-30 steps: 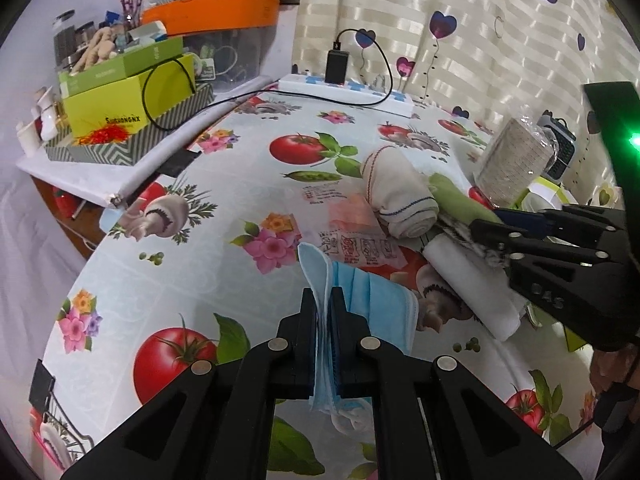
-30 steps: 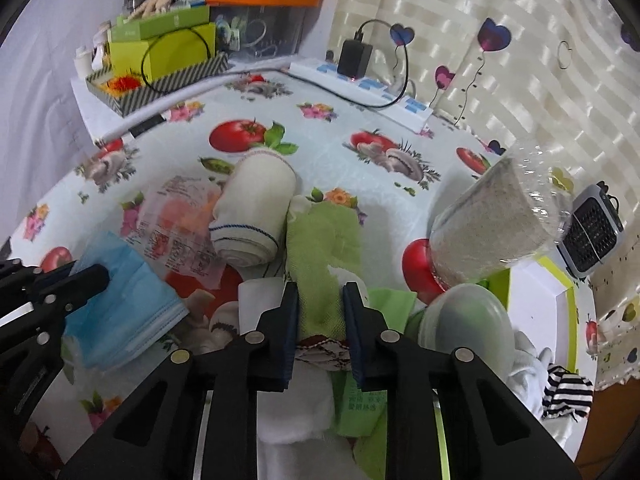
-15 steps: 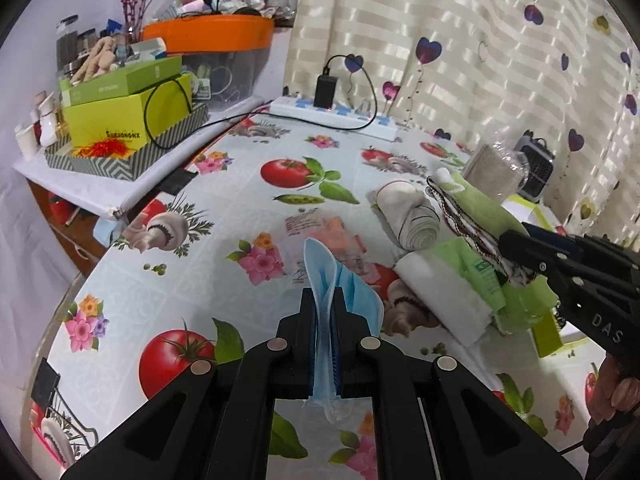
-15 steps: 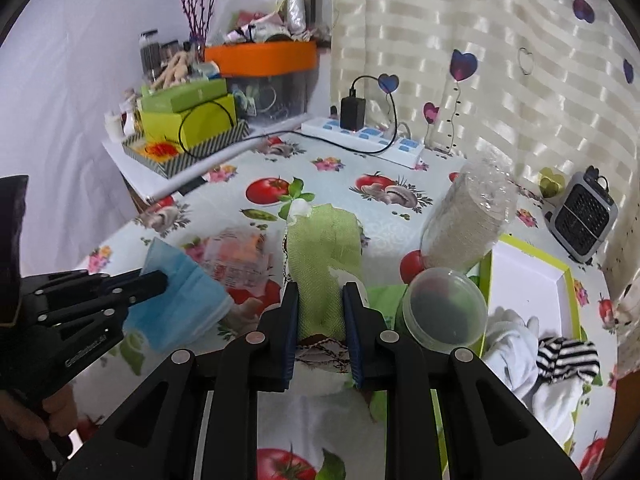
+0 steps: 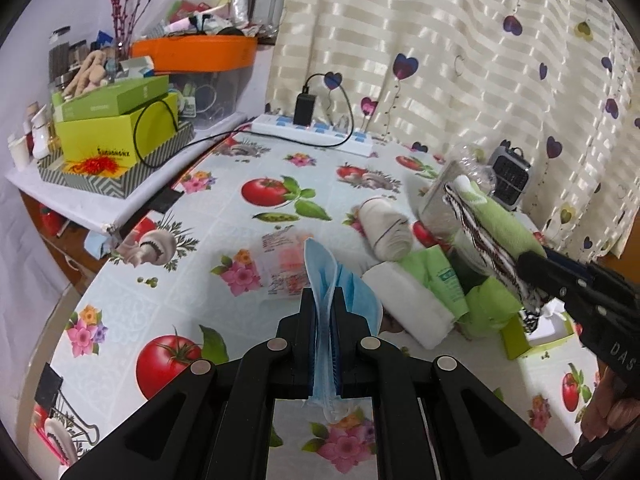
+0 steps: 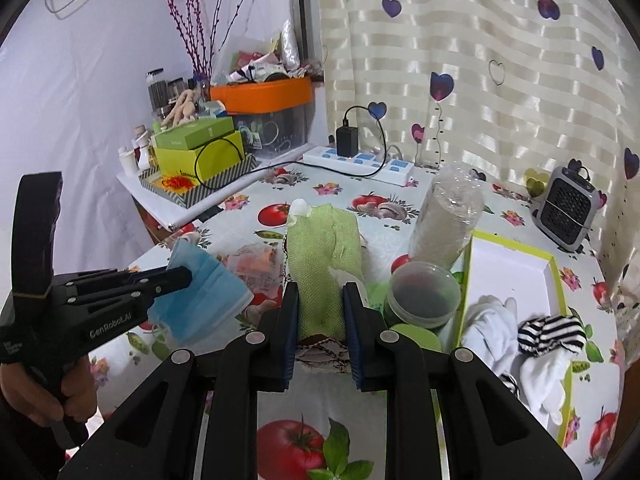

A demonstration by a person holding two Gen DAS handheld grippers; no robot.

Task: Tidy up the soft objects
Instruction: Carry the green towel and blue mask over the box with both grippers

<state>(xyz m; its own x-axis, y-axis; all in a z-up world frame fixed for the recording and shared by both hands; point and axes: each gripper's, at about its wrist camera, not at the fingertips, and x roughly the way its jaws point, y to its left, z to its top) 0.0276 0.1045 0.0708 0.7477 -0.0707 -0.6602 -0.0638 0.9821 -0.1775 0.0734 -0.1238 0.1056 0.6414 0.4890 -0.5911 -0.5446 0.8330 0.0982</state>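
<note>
My left gripper (image 5: 325,300) is shut on a blue face mask (image 5: 320,276), held above the table; in the right wrist view the face mask (image 6: 204,292) hangs from the left gripper (image 6: 182,276) at the left. My right gripper (image 6: 320,300) is shut on a rolled green cloth (image 6: 322,256) with a dark-patterned edge, lifted off the table; the green cloth (image 5: 500,228) shows at the right of the left wrist view, held by the right gripper (image 5: 532,264). A rolled cream sock (image 5: 386,228) and a folded white towel (image 5: 408,304) lie on the table. White and striped socks (image 6: 532,332) lie in a green-rimmed box (image 6: 558,276).
A clear bottle (image 6: 448,220), a round lidded tub (image 6: 424,296) and a green packet (image 5: 444,276) stand by the box. A power strip (image 5: 312,132), stacked green boxes (image 5: 116,128), an orange-lidded bin (image 6: 260,92) and a small grey fan (image 6: 568,208) are at the back. A plastic sachet (image 5: 280,264) lies mid-table.
Both grippers have risen from the table. The right one carried the green cloth up and to the right, away from the cream sock; the mask now hangs clear of the tablecloth.
</note>
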